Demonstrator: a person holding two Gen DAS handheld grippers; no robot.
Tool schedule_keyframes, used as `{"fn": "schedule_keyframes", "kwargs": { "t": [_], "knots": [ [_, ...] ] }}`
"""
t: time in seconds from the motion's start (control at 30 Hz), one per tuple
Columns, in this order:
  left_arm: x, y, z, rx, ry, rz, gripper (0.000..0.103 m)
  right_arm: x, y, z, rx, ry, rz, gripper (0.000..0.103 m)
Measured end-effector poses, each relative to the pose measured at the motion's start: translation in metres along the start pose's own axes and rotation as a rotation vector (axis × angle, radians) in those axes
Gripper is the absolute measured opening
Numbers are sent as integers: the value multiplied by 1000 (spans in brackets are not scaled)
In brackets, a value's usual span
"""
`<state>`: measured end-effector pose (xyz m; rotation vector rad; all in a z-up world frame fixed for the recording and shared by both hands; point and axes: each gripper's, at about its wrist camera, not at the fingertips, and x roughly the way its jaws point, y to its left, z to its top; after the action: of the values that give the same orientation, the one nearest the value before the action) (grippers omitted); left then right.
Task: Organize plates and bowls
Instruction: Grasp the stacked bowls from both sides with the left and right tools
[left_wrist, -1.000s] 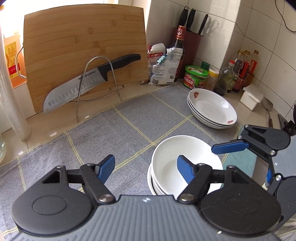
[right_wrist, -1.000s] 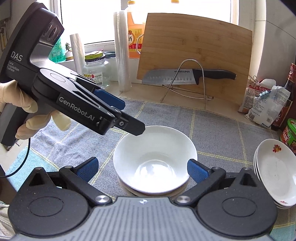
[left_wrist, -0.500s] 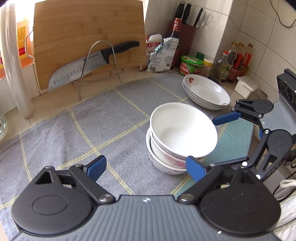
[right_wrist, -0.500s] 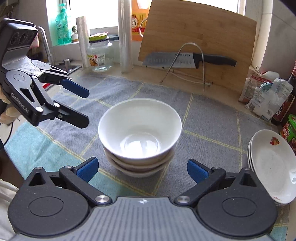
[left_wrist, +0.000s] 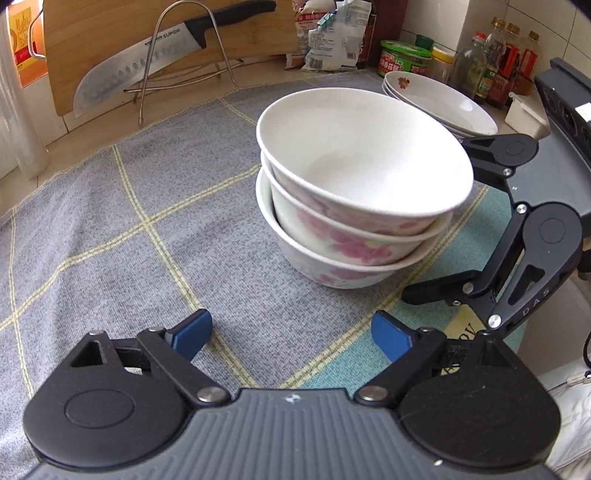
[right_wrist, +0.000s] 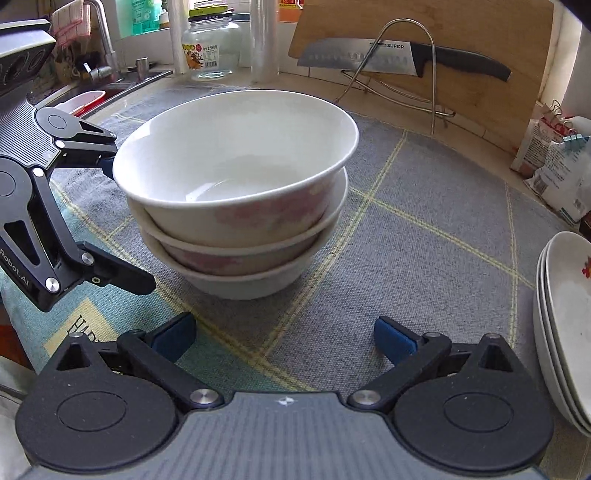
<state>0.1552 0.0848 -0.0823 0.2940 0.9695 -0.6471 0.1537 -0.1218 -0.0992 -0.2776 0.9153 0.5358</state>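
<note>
Three white bowls with pink flowers sit nested in a stack (left_wrist: 354, 206) (right_wrist: 240, 192) on the grey checked cloth (left_wrist: 129, 229). My left gripper (left_wrist: 291, 336) hovers low over the cloth, open and empty, with the stack just ahead and to the right. My right gripper (right_wrist: 286, 338) is also open and empty, and the stack stands just ahead of it, slightly left. Each gripper shows in the other's view beside the stack, its black fingers (left_wrist: 439, 291) (right_wrist: 118, 273) spread by the bowls' side. A stack of shallow white plates (left_wrist: 439, 99) (right_wrist: 565, 325) lies to the right.
A bamboo chopping board (right_wrist: 480, 74) leans on the back wall behind a wire rack holding a large knife (left_wrist: 147, 62). Food packets (left_wrist: 328, 37), jars and sauce bottles (left_wrist: 491, 62) line the back right. A glass jar (right_wrist: 208, 48) and a sink tap (right_wrist: 99, 40) stand back left.
Both grippers have come down and drawn closer to the bowl stack, which now looks much larger. The left jaws have spread wider than a second ago.
</note>
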Motion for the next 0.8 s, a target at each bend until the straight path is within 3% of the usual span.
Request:
{"fn": "schedule_keyframes", "kwargs": {
  "t": [0.1, 0.17, 0.27, 0.5, 0.8],
  "knots": [
    [5, -7, 1, 13, 14, 12, 102, 0, -1, -1, -8, -18, 5, 103],
    [7, -15, 0, 58, 17, 56, 103, -1, -2, -1, -9, -27, 7, 103],
    [9, -14, 1, 46, 8, 53, 103, 0, -3, -1, -6, -38, 7, 103],
    [9, -8, -2, 101, -43, 16, 103, -2, -4, -7, -1, -84, 0, 103],
    [10, 0, -9, 155, -144, -36, 103, -1, 0, -2, 26, -50, -23, 103]
  ]
}}
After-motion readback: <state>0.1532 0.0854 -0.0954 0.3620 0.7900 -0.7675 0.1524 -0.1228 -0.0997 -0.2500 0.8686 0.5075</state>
